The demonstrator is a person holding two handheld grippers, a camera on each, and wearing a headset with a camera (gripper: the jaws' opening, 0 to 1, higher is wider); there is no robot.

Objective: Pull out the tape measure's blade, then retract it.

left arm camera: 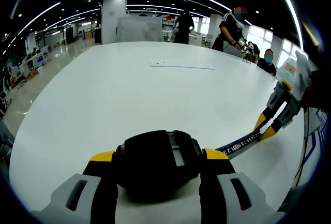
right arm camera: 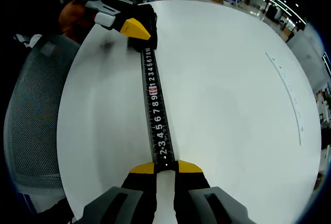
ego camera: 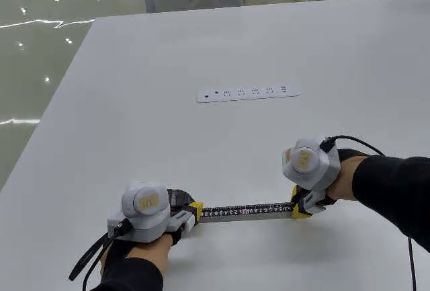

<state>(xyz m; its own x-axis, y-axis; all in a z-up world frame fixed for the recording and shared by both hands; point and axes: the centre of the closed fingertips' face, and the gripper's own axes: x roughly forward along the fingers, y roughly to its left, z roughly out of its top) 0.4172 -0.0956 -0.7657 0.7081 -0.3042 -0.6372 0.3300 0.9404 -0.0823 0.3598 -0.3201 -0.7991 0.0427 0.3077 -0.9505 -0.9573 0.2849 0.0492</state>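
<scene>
Left gripper [ego camera: 190, 214] clamps the black case [left arm camera: 158, 168] (blade [right arm camera: 153, 105] drawn out), right gripper [right arm camera: 165, 168] pinching its tip.

**Colour rundown, bench**

Seen: black boxy tape measure case [left arm camera: 155, 172]. Its dark steel blade [right arm camera: 155, 115] has white numerals and ticks, with one red block at 10. left gripper [left arm camera: 158, 157] and right gripper [right arm camera: 165, 168]: pale grey bodies, black jaws, yellow tips. Matte white tabletop [ego camera: 201, 49], flat white power strip [ego camera: 247, 93], black sleeve [ego camera: 396, 190].
</scene>
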